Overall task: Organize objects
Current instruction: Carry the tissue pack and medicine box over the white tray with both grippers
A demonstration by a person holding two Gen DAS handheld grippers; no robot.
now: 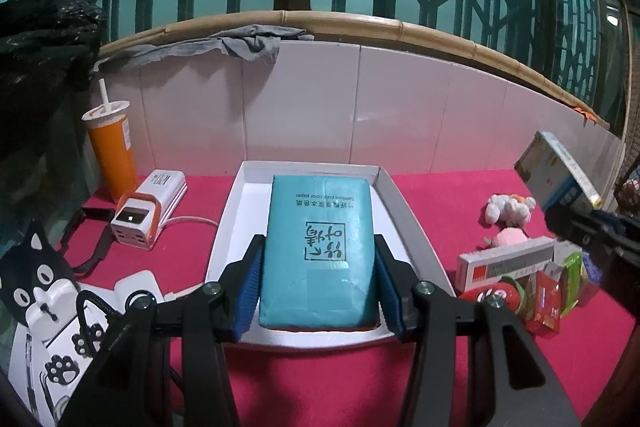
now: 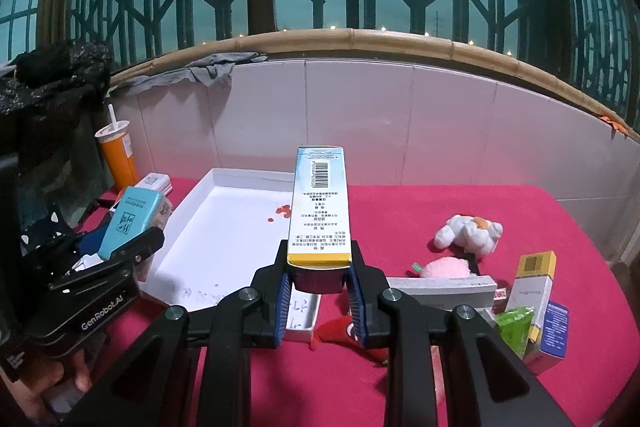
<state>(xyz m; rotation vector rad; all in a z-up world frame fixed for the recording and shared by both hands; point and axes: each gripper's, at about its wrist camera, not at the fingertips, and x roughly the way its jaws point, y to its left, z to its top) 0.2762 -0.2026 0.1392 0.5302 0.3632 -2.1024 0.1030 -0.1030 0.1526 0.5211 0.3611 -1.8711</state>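
The teal tissue pack [image 1: 318,251] was held between the blue pads of the left gripper [image 1: 318,291], above the white tray [image 1: 228,227] on the red cloth [image 1: 320,387]. A tall carton [image 2: 320,205] was clamped by its lower end in the right gripper [image 2: 320,297], raised near the tray's right edge. Small boxes [image 2: 532,291] and a plush toy [image 2: 468,231] were seen at the right.

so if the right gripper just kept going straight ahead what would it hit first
Probably the white tiled wall. The right gripper holds a tall yellow-ended carton above the white shallow tray; depth is unclear.
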